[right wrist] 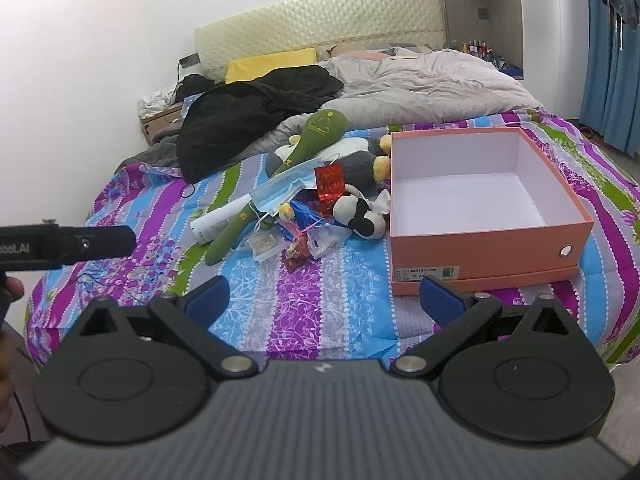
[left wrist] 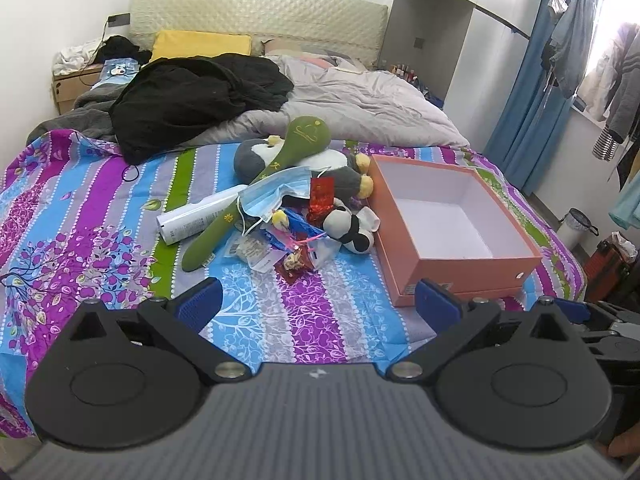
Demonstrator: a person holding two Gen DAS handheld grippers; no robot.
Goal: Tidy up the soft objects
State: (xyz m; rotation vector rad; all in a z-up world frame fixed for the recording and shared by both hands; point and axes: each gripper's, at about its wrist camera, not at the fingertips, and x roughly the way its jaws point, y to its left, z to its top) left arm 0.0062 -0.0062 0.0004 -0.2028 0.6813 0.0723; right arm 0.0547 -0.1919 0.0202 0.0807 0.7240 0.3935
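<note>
Your left gripper (left wrist: 318, 304) hangs over the striped floral bedsheet (left wrist: 304, 320) with its blue-padded fingers spread wide and nothing between them; your right gripper (right wrist: 324, 300) is just as wide apart and empty.

Ahead of both, slightly left of centre, sits the heap of soft things: a long green plush spoon-shaped toy (left wrist: 264, 184) lies slantwise on top, a pale blue pleated face mask (left wrist: 276, 192) draped across it, a grey-and-white plush penguin (left wrist: 348, 172) behind, and a small black-and-white plush panda (left wrist: 352, 226) on the heap's right edge. A white cylindrical bottle (left wrist: 192, 216) and crinkly wrappers (contents hard to make out) lie mixed in.

Ahead to the right, the open salmon-pink cardboard box (left wrist: 460, 268) stands just beside the panda, its white interior bare.
</note>
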